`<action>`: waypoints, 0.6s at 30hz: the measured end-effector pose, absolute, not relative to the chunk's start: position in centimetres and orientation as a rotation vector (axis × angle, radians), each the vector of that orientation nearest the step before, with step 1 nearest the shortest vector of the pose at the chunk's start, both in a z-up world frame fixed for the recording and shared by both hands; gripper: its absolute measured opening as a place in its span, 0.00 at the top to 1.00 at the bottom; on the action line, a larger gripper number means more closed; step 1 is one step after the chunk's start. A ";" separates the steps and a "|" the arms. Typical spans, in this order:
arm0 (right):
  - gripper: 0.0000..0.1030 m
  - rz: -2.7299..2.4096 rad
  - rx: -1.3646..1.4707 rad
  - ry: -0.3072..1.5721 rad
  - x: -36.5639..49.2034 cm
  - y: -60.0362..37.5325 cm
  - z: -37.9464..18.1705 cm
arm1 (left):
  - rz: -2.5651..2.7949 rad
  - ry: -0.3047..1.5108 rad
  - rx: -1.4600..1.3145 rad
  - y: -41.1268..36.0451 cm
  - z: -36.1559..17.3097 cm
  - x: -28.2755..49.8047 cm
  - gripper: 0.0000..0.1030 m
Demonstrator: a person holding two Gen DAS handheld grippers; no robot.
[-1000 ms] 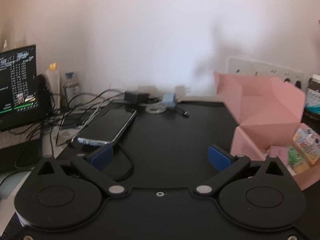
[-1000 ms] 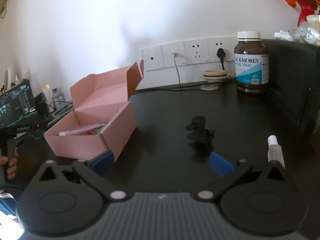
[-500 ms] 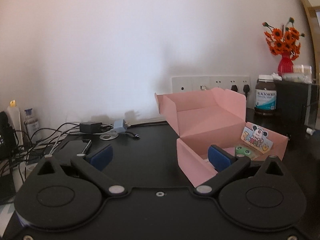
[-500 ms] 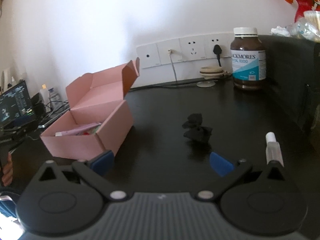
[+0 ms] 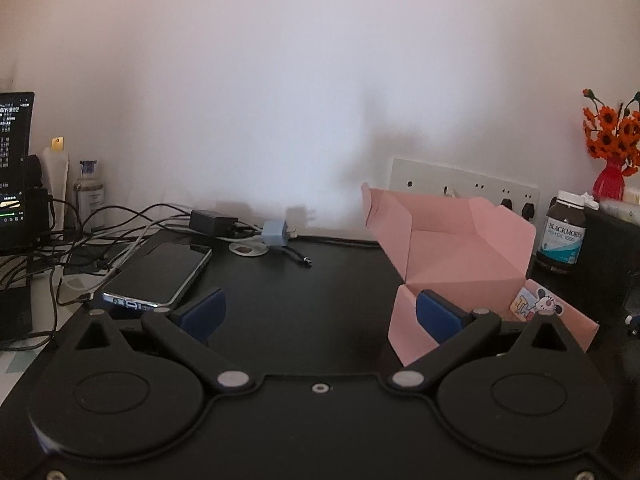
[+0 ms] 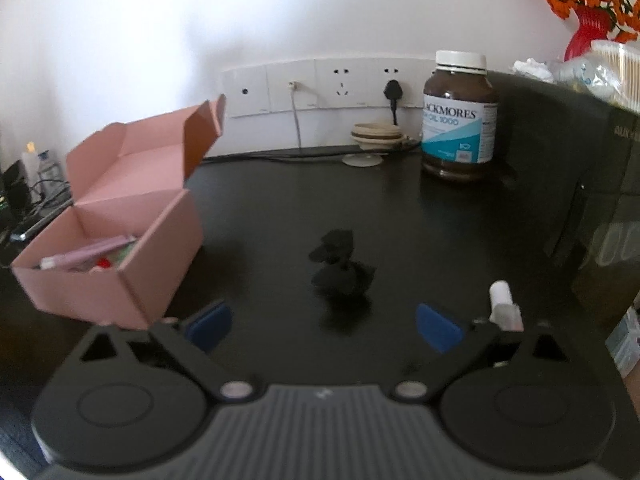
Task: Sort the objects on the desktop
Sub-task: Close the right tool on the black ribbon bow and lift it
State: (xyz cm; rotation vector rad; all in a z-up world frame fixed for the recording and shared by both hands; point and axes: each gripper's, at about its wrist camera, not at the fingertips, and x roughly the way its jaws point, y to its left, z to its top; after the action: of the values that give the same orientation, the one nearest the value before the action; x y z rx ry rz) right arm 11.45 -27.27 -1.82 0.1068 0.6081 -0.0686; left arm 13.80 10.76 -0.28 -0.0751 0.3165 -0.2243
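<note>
An open pink cardboard box (image 6: 132,240) stands on the black desk with a pink tube and small items inside; in the left wrist view the same pink box (image 5: 460,256) shows a cartoon sticker. A small black bow-shaped clip (image 6: 340,270) lies on the desk just ahead of my right gripper (image 6: 324,326), whose jaws are closing with only bare desk between them. A small white-capped vial (image 6: 505,306) lies by its right finger. My left gripper (image 5: 318,314) is open and holds nothing, its right finger in front of the box's near corner.
A phone (image 5: 160,274), a tangle of cables (image 5: 80,240), a black charger (image 5: 212,222) and a blue plug (image 5: 274,234) crowd the left. A brown supplement bottle (image 6: 460,118), wall sockets (image 6: 320,86), a black appliance (image 6: 568,168) and a red flower vase (image 6: 586,32) line the back right.
The left view swung right toward the box, then back left toward the phone. My right gripper came closer to the black clip, which now looks larger, and its jaws narrowed slightly.
</note>
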 end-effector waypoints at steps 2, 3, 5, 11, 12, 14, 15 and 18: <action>0.14 -0.075 0.096 0.636 12.6 -27.3 -1.9 | -0.219 0.330 -0.074 10.8 -0.3 14.1 0.00; 0.21 -0.084 0.091 0.642 13.1 -27.3 -2.0 | -0.215 0.334 -0.076 10.8 -0.3 14.2 0.00; 0.26 -0.102 0.081 0.656 14.1 -27.4 -2.1 | -0.206 0.334 -0.083 10.9 -0.4 14.2 0.00; 0.29 -0.141 0.000 0.681 16.7 -26.4 -2.3 | -0.198 0.328 -0.069 10.7 -0.4 14.0 0.00; 0.29 -0.149 0.008 0.686 17.1 -26.4 -2.3 | -0.197 0.328 -0.063 10.7 -0.4 14.0 0.00; 0.29 -0.163 0.022 0.696 17.8 -26.5 -2.4 | -0.194 0.329 -0.054 10.5 -0.4 14.0 0.00; 0.31 -0.162 0.033 0.705 18.2 -26.6 -2.4 | -0.193 0.328 -0.052 10.5 -0.4 14.0 0.00; 0.40 -0.173 0.047 0.730 18.8 -26.8 -2.7 | -0.192 0.324 -0.052 10.5 -0.4 13.9 0.00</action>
State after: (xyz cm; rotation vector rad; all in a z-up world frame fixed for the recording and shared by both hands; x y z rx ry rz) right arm 18.84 -26.78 -2.69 0.0468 0.7299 -0.1730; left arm 13.89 10.48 -0.37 -0.0523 0.3239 -0.1916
